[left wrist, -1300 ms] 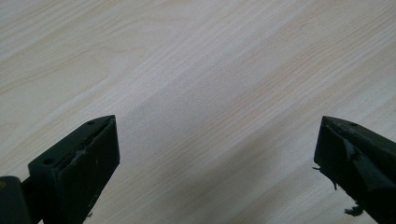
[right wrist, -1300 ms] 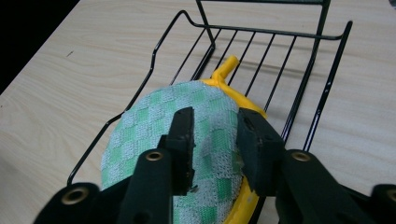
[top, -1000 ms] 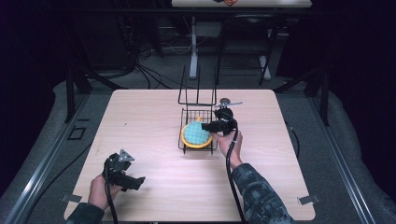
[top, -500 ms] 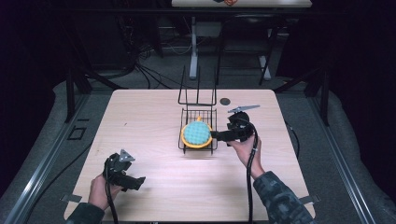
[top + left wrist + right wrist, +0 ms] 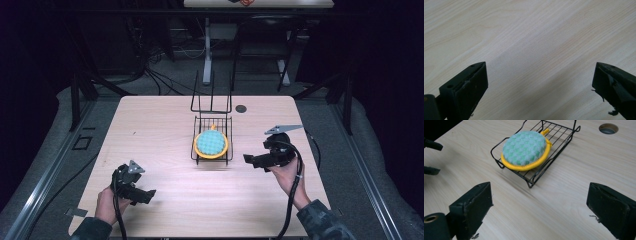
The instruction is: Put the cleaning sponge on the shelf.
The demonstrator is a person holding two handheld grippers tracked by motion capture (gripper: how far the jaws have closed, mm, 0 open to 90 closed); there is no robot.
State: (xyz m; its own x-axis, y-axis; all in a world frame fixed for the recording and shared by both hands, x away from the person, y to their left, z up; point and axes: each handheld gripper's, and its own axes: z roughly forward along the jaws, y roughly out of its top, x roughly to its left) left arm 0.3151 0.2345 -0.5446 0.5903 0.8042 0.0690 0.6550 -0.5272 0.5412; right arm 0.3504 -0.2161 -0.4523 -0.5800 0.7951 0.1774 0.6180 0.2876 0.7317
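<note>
Right hand-held gripper (image 5: 250, 160): jaws just been opening, now standing wide, holding nothing, beside the rack (image 5: 212, 160) carrying the pad (image 5: 211, 143). Left hand-held gripper (image 5: 147, 196): gaping empty over the wooden counter (image 5: 150, 125). Dark room surrounding.

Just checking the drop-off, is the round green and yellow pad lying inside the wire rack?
Yes, the pad rests on the wire rack, within its raised edges.

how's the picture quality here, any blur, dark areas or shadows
High view: wooden table lit, surroundings nearly black. Right gripper view: round pad on the wire rack fairly sharp, near jaws soft. Left gripper view: soft shadow band across the wood grain.
</note>
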